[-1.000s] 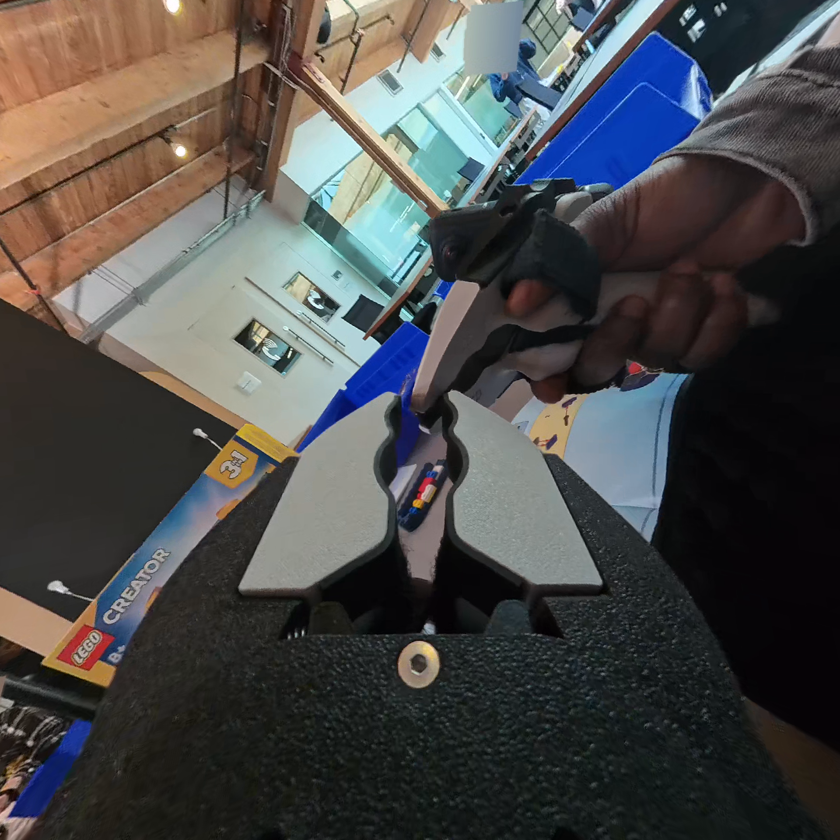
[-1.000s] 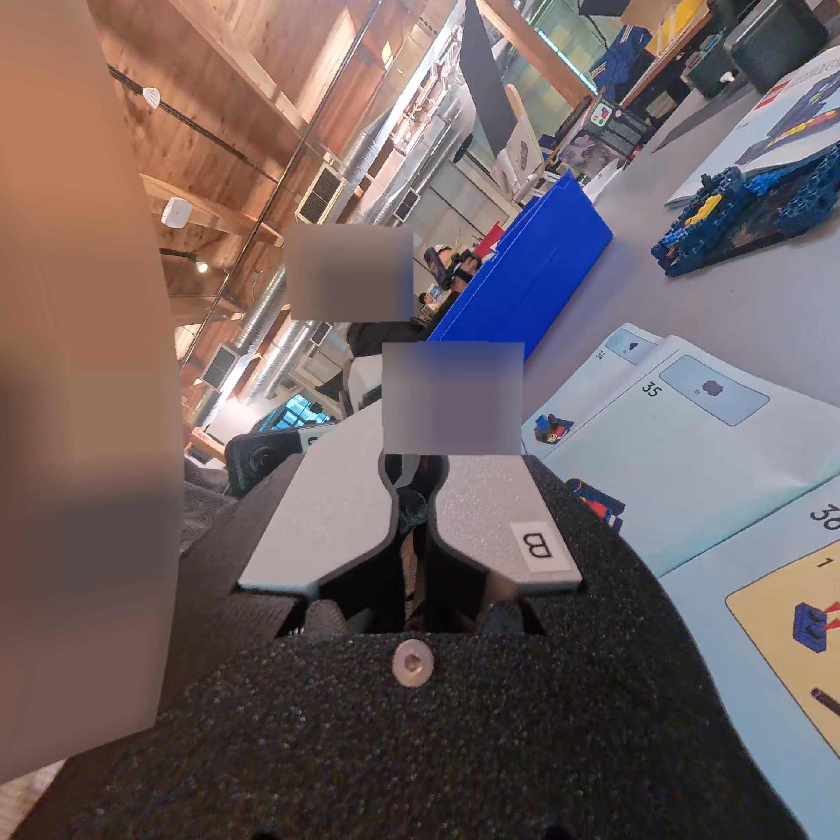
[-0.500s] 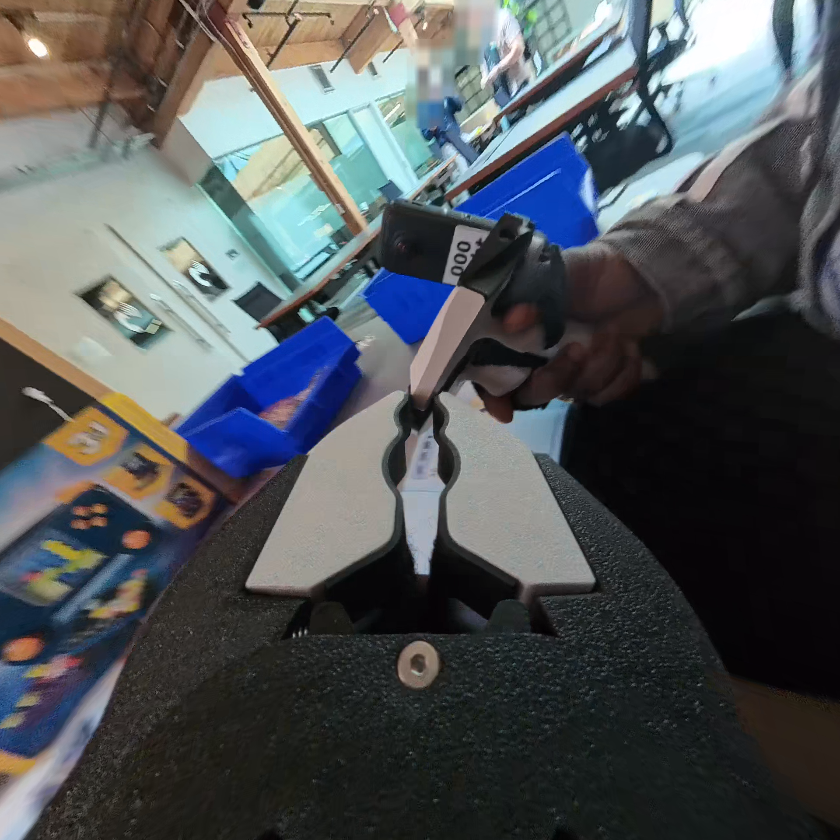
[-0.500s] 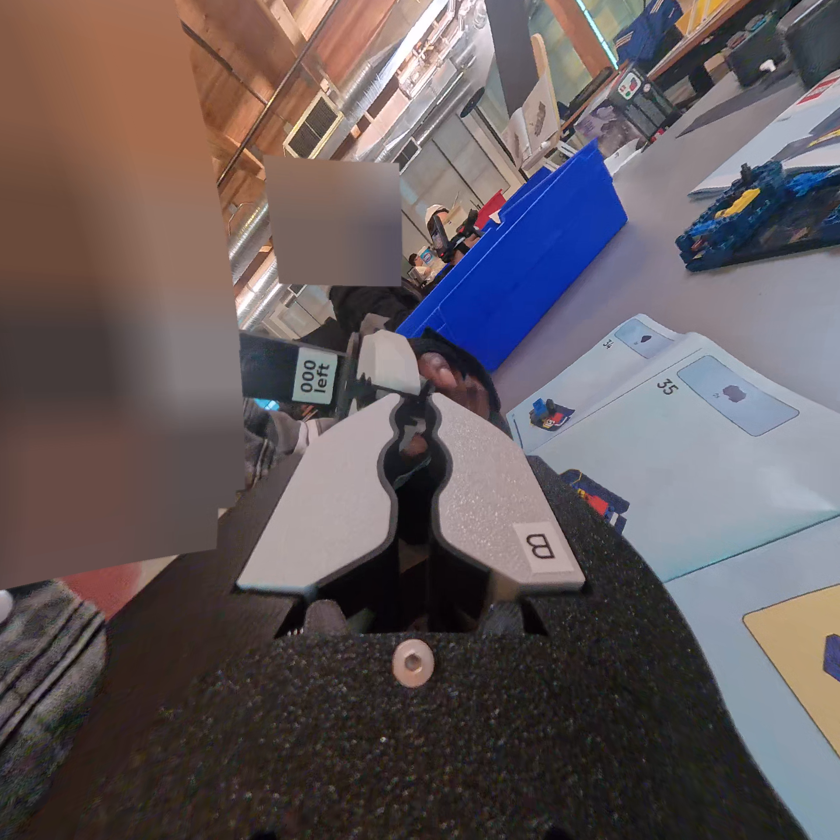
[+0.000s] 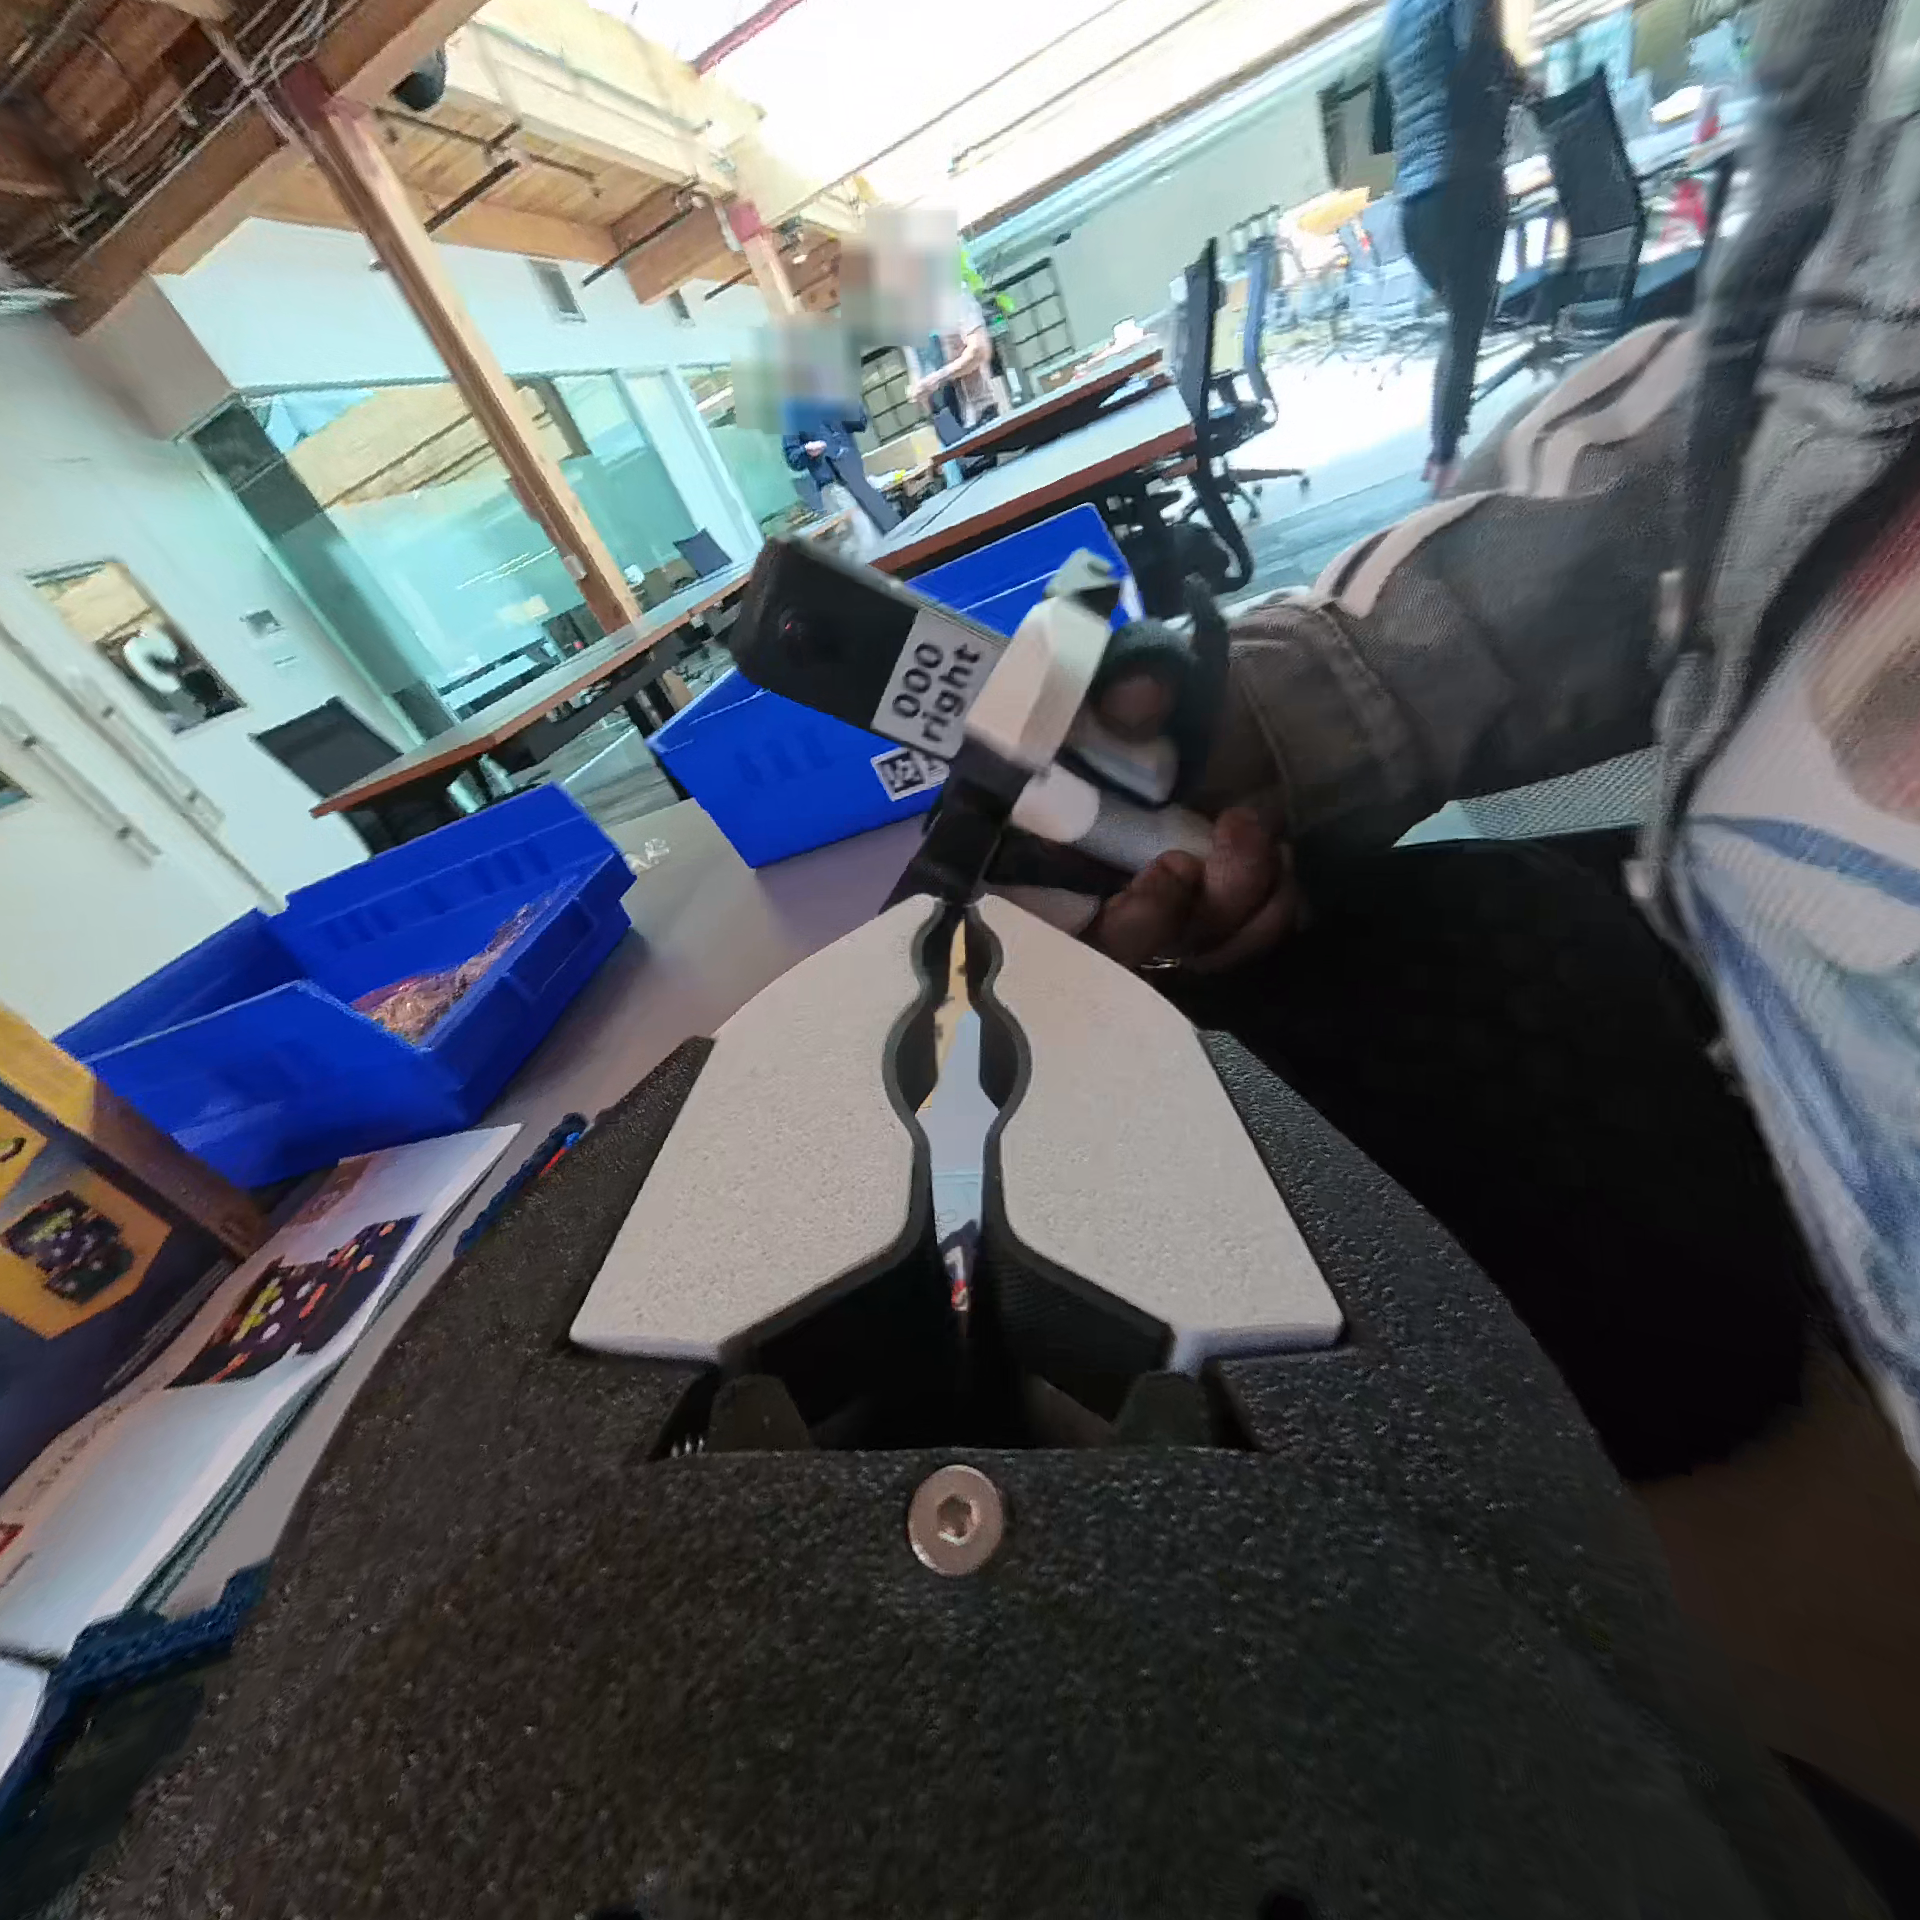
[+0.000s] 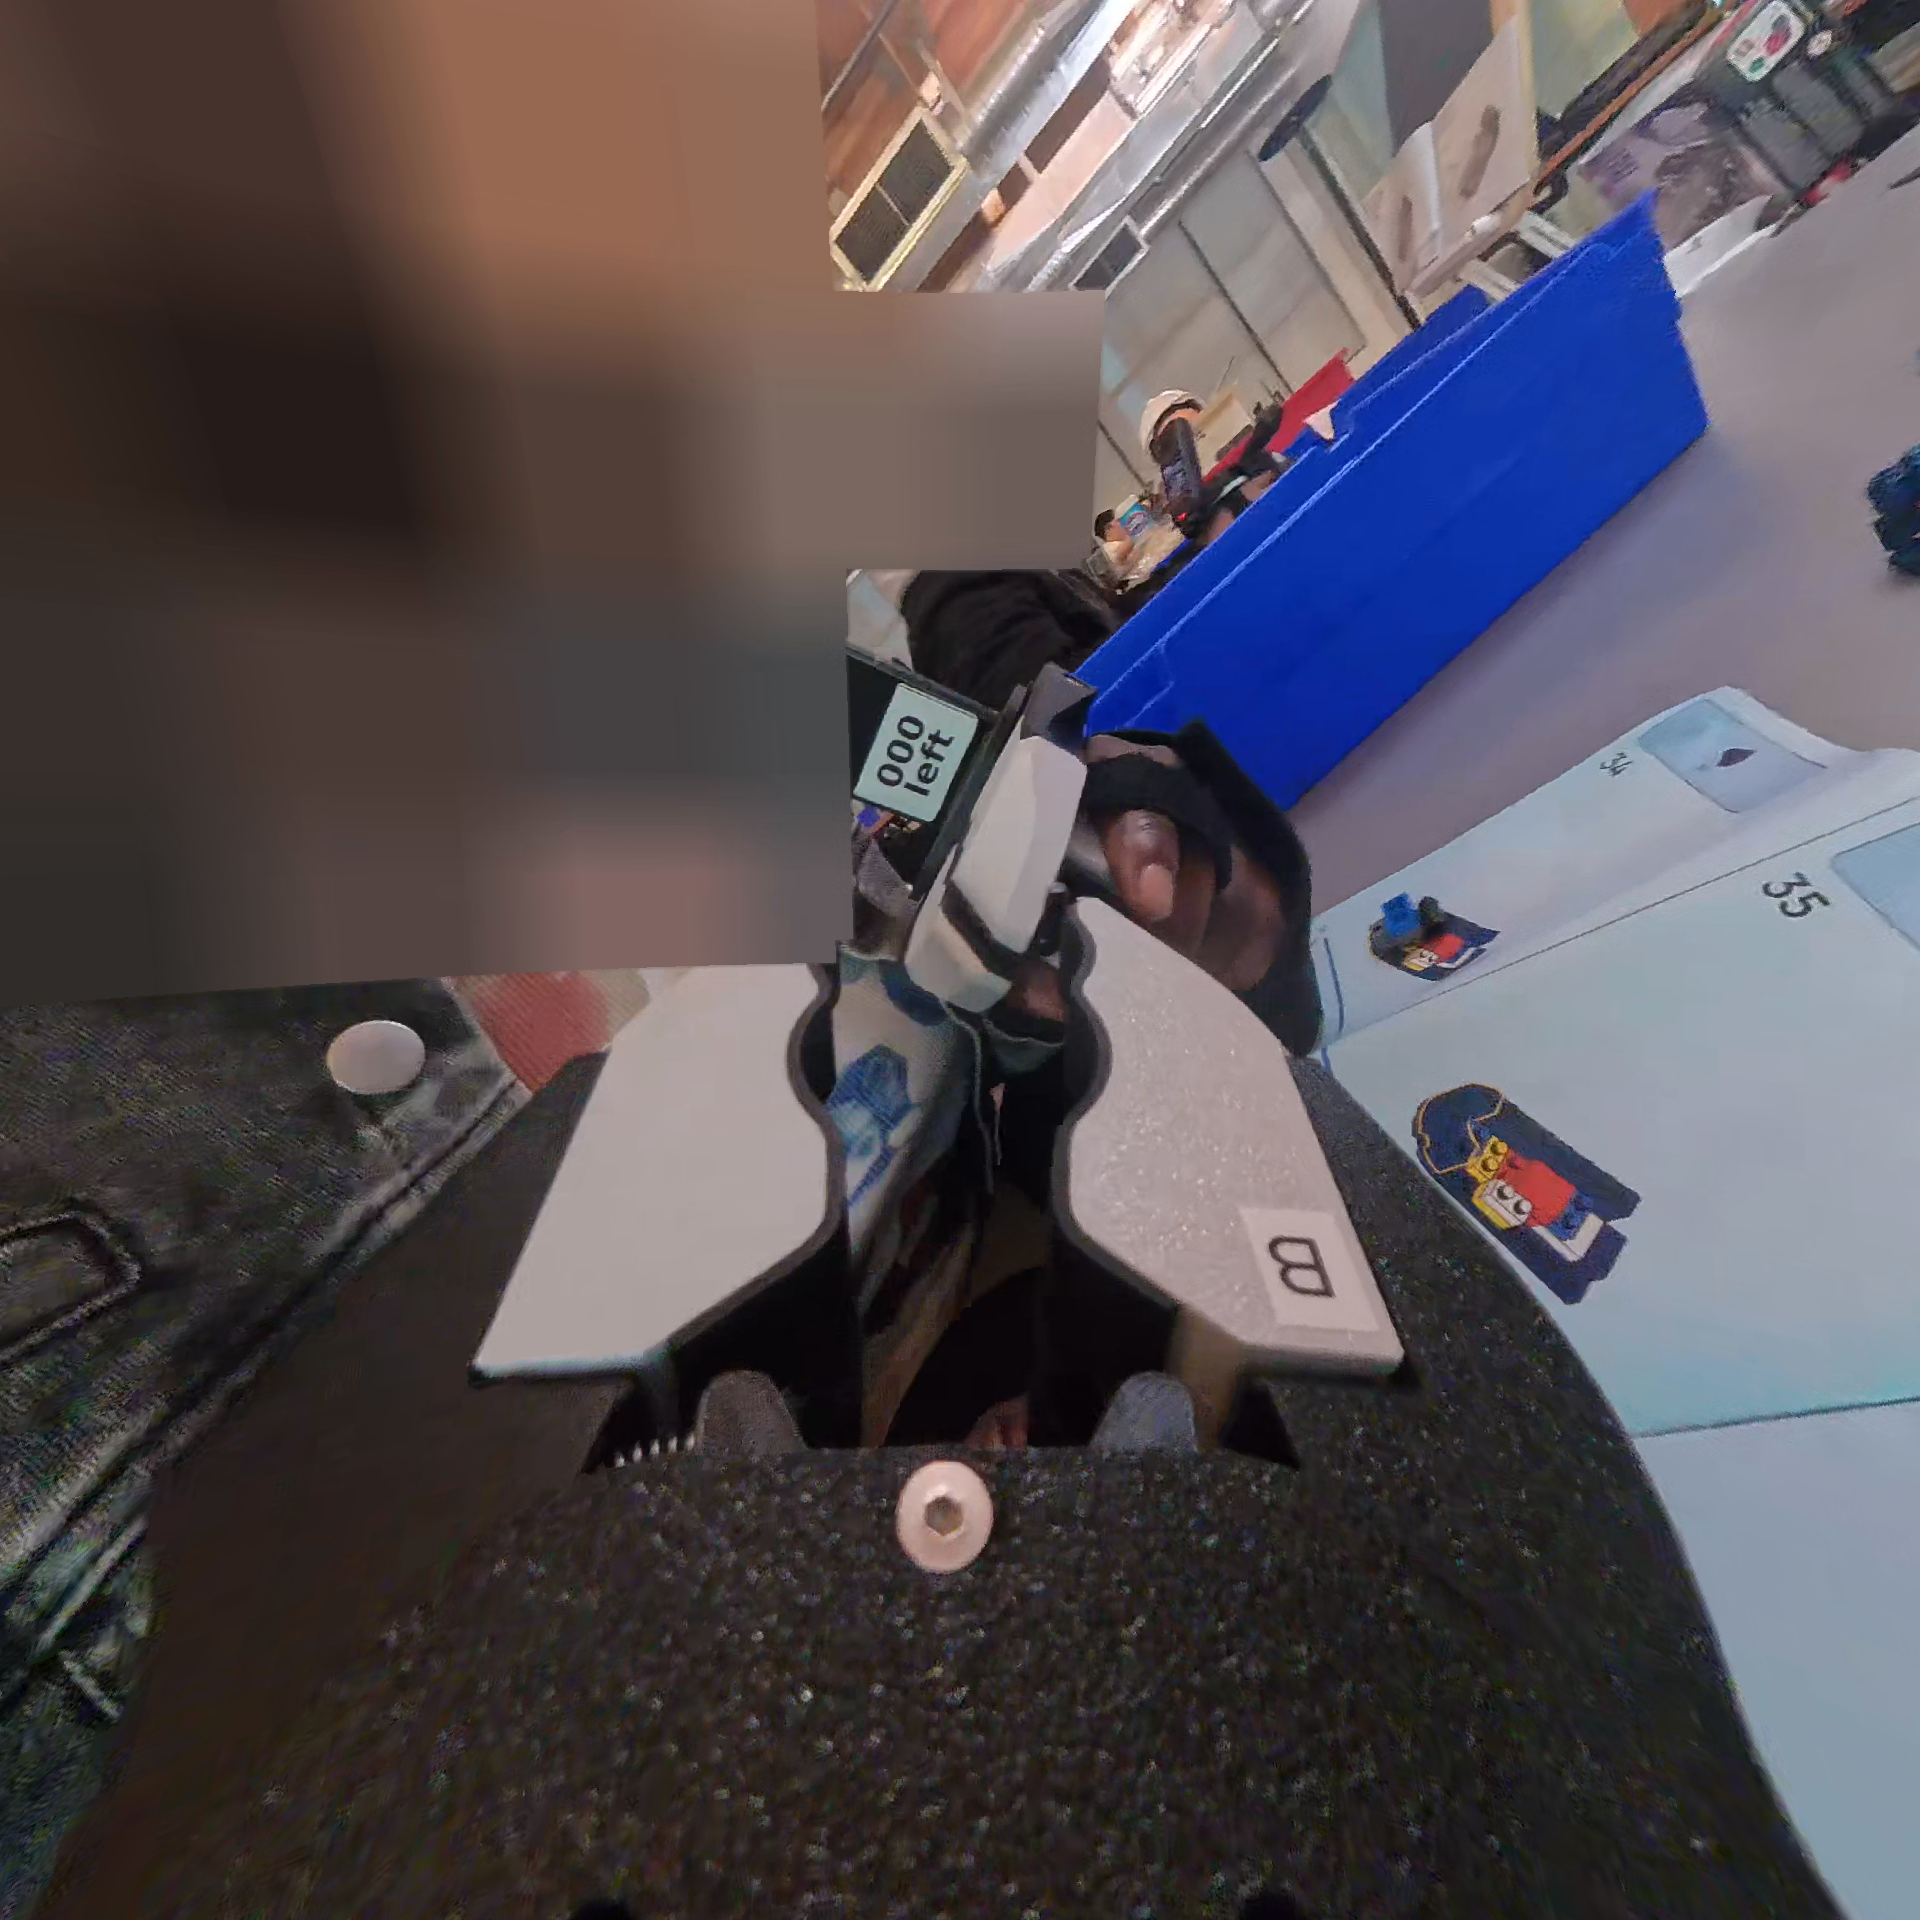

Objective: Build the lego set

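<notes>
- Left tool (image 5: pixel 954 914): its two grey fingers meet at the tips, closed with nothing visible between them. Seen from the right wrist view it is (image 6: pixel 971 977), held by a hand (image 6: pixel 1174 883) in a black strap.
- Right tool (image 6: pixel 951 997): its fingers stand clearly apart, open. Only the left tool, the hand behind it and a patterned white-and-blue shirt (image 6: pixel 883 1101) show through the gap; the pads press on nothing. In the left wrist view it appears as (image 5: pixel 935 873), held by a hand (image 5: pixel 1195 883) below a striped grey sleeve (image 5: pixel 1507 623).
- Both tools point at each other, tips close together, above the near edge of the grey counter (image 5: pixel 707 914).
- Blue bins: one open bin (image 5: pixel 343 1029) with small mixed pieces inside sits to the left, another (image 5: pixel 810 769) farther back; a long blue bin (image 6: pixel 1403 582) lies near the right tool.
- Instruction booklet (image 6: pixel 1662 1039), pale blue pages with pictures of brick steps, lies open on the counter to the right of the right tool.
- Second booklet (image 5: pixel 260 1320) and a toy box (image 5: pixel 73 1226) rest at the left.
- Dark denim cloth with a metal button (image 6: pixel 374 1055) fills the lower left of the right wrist view.
</notes>
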Demonstrator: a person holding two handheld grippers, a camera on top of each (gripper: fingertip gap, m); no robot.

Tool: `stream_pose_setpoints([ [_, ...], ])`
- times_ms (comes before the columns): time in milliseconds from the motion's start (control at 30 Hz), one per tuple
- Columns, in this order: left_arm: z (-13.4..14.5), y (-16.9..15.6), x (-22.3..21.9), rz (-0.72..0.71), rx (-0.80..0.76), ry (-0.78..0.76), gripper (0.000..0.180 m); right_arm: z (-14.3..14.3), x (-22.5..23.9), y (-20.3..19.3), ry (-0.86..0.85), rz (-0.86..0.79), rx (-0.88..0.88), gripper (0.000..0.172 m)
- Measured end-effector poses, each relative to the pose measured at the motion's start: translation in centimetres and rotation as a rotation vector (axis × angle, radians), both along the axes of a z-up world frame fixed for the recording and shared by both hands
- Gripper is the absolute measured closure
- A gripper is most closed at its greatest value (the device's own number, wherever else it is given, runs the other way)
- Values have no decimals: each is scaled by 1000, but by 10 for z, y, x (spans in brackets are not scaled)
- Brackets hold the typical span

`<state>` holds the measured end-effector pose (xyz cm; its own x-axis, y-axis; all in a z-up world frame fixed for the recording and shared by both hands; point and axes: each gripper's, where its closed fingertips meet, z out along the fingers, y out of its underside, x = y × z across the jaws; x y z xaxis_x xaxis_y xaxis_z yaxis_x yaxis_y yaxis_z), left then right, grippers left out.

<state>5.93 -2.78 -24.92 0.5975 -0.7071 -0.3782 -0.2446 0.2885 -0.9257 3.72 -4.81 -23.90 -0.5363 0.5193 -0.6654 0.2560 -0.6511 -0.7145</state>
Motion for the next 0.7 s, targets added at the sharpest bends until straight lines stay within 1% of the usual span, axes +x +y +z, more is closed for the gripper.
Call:
stream_pose_setpoints([
  [33, 0, -4, 3, -21, 12, 6, 180, 0, -1, 0, 2, -2, 7, 140],
  [100, -3, -1, 4, -10, 16, 23, 180, -3, -4, 1, -25, -20, 36, 145],
  [133, -5, 2, 2, -5, 18, 28, 180, -4, -5, 4, -38, -28, 18, 144],
  [200, -7, 4, 3, -35, 5, 17, 180, -10, -8, 9, -93, -34, -52, 156],
  [300, -16, 16, -6, 0, -57, 10, 180, -20, -16, 23, -183, -77, -114, 156],
  [333, -21, 22, -10, 35, -86, 19, 180, -24, -20, 31, -221, -115, -141, 156],
  [367, -27, 28, -13, 69, -113, 40, 180, -30, -23, 39, -260, -171, -162, 161],
  [400, -30, 31, -14, 85, -135, 56, 180, -32, -24, 51, -268, -243, -178, 172],
  [467, -29, 34, -19, 122, -136, 41, 180, -27, -20, 68, -221, -329, -197, 172],
  [533, -21, 38, -36, 204, -117, -10, 179, -21, -16, 73, -162, -352, -208, 171],
  [567, -13, 36, -45, 232, -97, -53, 179, -17, -15, 74, -134, -357, -202, 171],
  [633, 13, 28, -59, 244, -43, -224, 179, -12, -13, 71, -93, -348, -167, 168],
  [667, 25, 26, -71, 280, -16, -310, 178, -10, -12, 69, -82, -351, -148, 167],
  [700, 34, 28, -86, 345, 5, -380, 177, -8, -11, 67, -71, -357, -126, 164],
])
